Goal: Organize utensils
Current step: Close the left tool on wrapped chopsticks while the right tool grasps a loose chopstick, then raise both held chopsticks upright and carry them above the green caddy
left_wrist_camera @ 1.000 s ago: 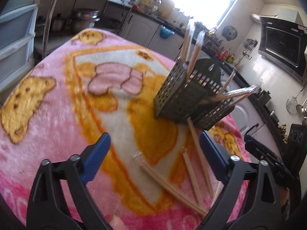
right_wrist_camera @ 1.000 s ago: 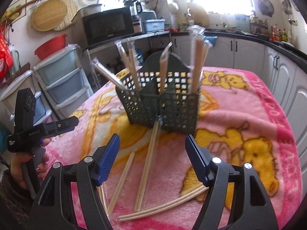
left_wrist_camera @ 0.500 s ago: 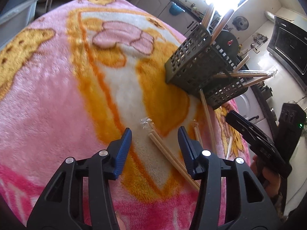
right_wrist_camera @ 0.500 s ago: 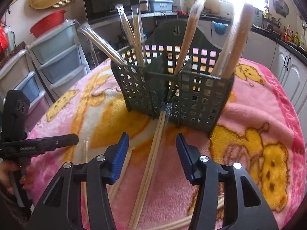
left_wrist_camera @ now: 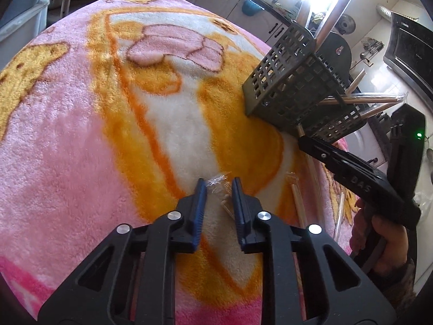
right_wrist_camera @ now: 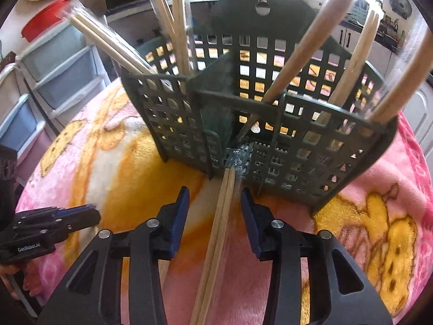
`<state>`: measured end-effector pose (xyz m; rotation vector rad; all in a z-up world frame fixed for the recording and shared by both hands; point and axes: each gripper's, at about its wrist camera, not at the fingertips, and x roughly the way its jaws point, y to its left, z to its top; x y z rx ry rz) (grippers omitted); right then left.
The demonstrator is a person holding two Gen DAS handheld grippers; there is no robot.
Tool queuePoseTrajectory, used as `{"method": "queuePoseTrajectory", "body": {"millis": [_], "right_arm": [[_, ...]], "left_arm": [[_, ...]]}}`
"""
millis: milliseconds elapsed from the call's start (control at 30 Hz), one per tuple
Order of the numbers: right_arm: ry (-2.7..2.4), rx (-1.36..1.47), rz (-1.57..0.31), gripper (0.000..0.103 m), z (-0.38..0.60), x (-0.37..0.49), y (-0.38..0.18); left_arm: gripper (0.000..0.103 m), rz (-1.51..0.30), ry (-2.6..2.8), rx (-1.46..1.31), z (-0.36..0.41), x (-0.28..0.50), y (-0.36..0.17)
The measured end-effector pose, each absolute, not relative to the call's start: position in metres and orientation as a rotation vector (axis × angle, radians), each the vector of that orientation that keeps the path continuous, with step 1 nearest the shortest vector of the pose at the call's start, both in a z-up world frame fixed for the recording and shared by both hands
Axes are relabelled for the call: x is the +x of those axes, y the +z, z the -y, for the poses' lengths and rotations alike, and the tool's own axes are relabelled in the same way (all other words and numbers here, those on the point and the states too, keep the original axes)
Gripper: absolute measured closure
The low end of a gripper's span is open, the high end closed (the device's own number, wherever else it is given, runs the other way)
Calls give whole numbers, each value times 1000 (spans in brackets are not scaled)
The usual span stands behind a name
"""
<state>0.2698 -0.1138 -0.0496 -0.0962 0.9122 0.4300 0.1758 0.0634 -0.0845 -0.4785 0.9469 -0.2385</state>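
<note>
My left gripper hangs low over the blanket, fingers a narrow gap apart, straddling the crinkled wrapper end of a chopstick pair that lies on the white and orange patch; the pads are not yet pressed on it, as far as I can tell. Just right of that lies another wrapped pair, and further right a third, mostly hidden. Up and to the right stands the dark basket, upright on the blanket, with sticks leaning out of it.

My right gripper is down close to the basket, fingers parted to either side of a pair of chopsticks whose far tip touches the basket's base at its front corner. The blue pads stand clear of the sticks on both sides. Inside, wrapped pairs lean in the left compartment and thicker ones in the right
</note>
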Motion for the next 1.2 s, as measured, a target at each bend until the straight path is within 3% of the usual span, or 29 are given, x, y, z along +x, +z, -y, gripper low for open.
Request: {"method": "queuePoseTrajectory", "body": {"millis": [67,133,333,1200], "right_arm": [[424,-99,-922,74,112,273,-53],[419,-102,-921,84,111,274,-55],[432,-82,-891,94,117,268,-45],[613,36,-611,97,152,185,49]], "left_arm": [[93,-946,-238,-476,-65,176,-85],[95,-942,-243,-474,-65,176,-85],[101,-907,-299,-500,-67,175,-77],[102,-607,-455,-440,-48,153,46]]}}
